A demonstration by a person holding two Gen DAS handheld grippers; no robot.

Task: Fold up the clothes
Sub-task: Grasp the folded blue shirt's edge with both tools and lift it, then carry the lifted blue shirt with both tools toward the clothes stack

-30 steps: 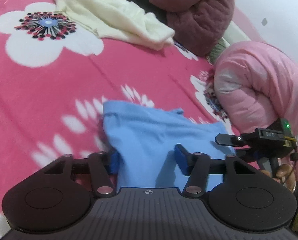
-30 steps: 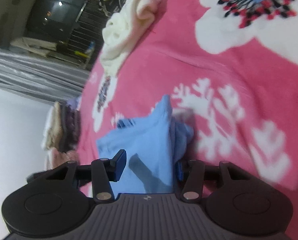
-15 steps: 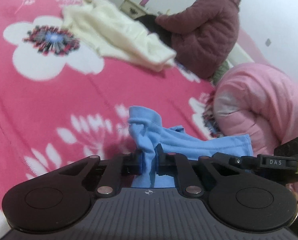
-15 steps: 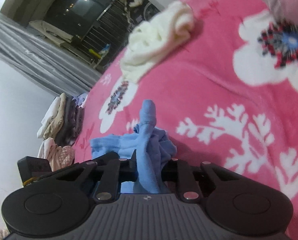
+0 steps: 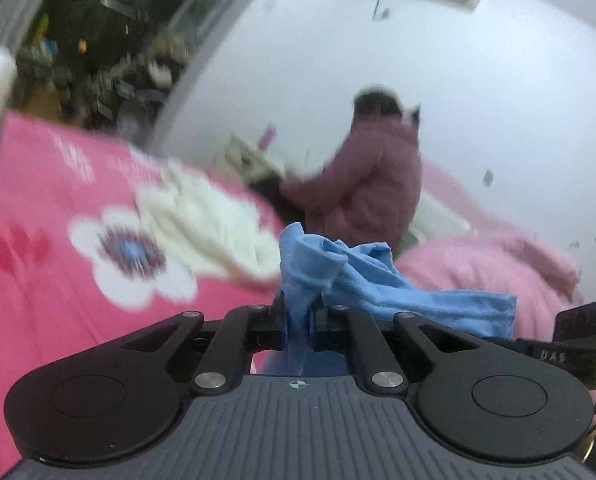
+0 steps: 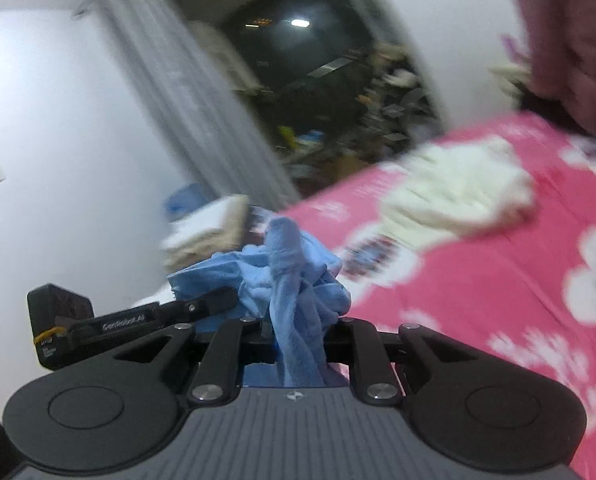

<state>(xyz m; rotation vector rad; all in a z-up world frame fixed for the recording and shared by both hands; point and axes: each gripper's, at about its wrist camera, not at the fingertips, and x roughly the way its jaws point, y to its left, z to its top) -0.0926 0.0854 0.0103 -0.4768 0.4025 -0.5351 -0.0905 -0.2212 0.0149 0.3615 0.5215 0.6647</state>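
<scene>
Blue garment (image 5: 378,280), bunched, hangs clamped between left gripper (image 5: 298,326) and right gripper (image 6: 298,336).

- Light blue garment (image 5: 382,280) bunched between the black fingers of the left hand-held gripper (image 5: 298,326); same blue in the right hand-held gripper (image 6: 298,344)
- Bed cover (image 5: 49,280) left of it: hot pink with white flowers, dark red-and-blue centres
- Cream cloth (image 5: 201,216) ahead, left; plain
- Maroon quilted jacket (image 5: 374,176) straight ahead; pale pink padded coat (image 5: 498,268) to the right
</scene>
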